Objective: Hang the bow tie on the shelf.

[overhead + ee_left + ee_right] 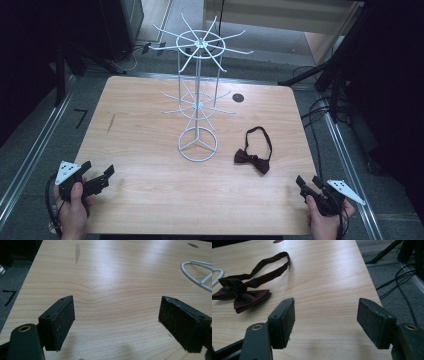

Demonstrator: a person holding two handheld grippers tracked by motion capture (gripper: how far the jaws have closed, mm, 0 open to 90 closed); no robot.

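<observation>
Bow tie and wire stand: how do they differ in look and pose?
The bow tie is dark maroon fabric lying flat, its strap looped on the wood; the wire stand is white metal, upright, with radiating hooks. The bow tie lies nearer the right claw. Both rest on the table, untouched.

On the bench there is one white wire rack and one dark red bow tie. The rack has two rings of hooks, one upper and one lower. There are two grippers, the left gripper and the right gripper, each with two black jaws.
</observation>
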